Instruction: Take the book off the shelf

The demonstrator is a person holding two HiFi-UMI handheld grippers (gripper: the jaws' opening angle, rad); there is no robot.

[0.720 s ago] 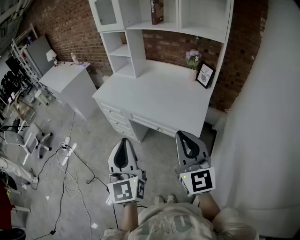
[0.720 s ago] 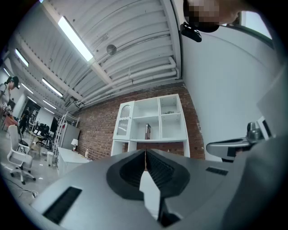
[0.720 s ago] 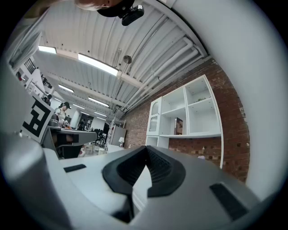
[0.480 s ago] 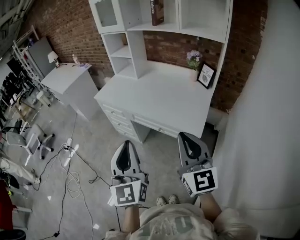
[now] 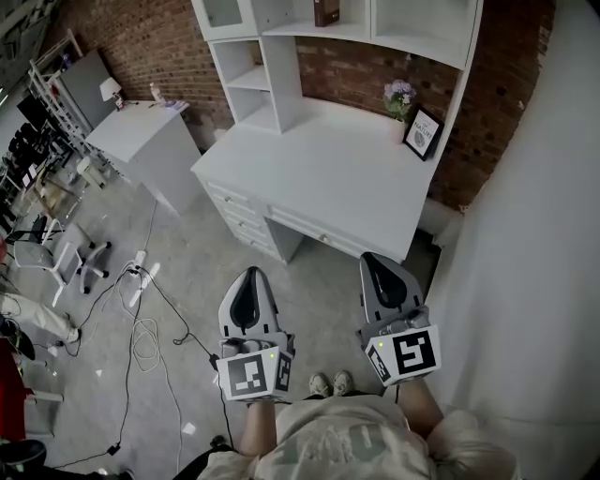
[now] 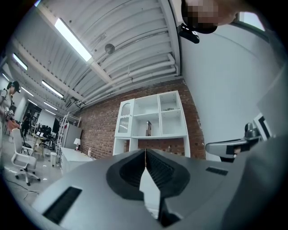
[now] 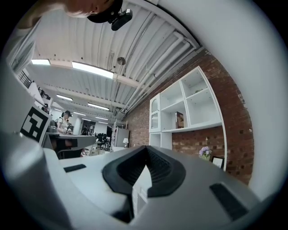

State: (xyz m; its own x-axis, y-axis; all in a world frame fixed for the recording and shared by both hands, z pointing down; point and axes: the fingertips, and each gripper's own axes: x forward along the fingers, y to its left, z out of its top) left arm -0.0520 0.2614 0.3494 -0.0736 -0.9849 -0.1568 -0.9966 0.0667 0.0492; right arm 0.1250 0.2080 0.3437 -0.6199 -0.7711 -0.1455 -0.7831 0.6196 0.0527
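Left gripper [image 5: 249,275] and right gripper [image 5: 372,260]: my jaws are pressed together on both, nothing between them, touching nothing, held low over the floor. Book [image 5: 325,11] stands upright on the shelf [image 5: 291,31] above the desk [image 5: 328,178], well apart from both

I'm seeing the left gripper [image 5: 249,274] and right gripper [image 5: 373,259] showing grey shells with black jaw linings, their marker cubes [image 5: 246,377] wearing black-and-white square patterns. The counter [image 5: 328,178] and shelf [image 5: 281,89] are showing plain white against a red-brown brick wall [image 5: 155,42]; the book [image 5: 325,13] is reading dark brown, the flowers [image 5: 400,92] pale purple, the floor [image 5: 178,272] grey.
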